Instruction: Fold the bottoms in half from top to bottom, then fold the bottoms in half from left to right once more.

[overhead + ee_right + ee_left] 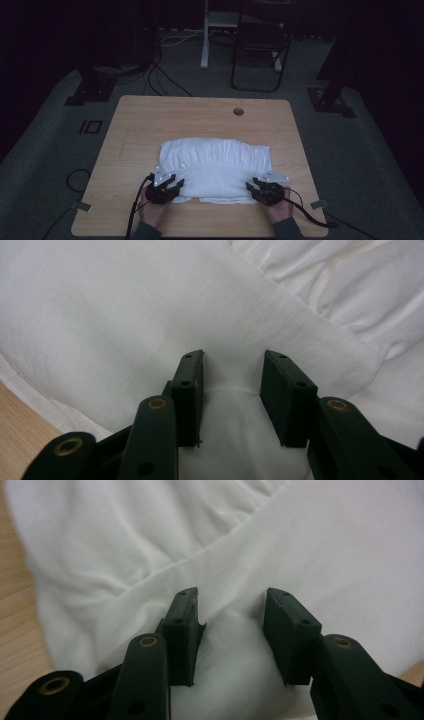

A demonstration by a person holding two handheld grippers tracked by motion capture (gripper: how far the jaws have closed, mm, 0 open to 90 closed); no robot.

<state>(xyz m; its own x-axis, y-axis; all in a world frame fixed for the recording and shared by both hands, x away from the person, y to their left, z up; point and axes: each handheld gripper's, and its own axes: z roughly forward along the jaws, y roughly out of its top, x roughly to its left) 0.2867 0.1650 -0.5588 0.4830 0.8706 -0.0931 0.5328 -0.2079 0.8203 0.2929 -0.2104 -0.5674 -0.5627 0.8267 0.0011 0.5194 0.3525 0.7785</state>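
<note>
left claw (176, 183) and right claw (250, 186) at white cloth (215, 162), long axis lying left-right

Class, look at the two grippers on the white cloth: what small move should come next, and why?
Probably close both sets of jaws. The left gripper and right gripper each sit over the near edge of the white cloth, jaws apart with a raised bit of fabric between them, not yet pinched. Closing would secure both corners before any lift or fold.
</note>
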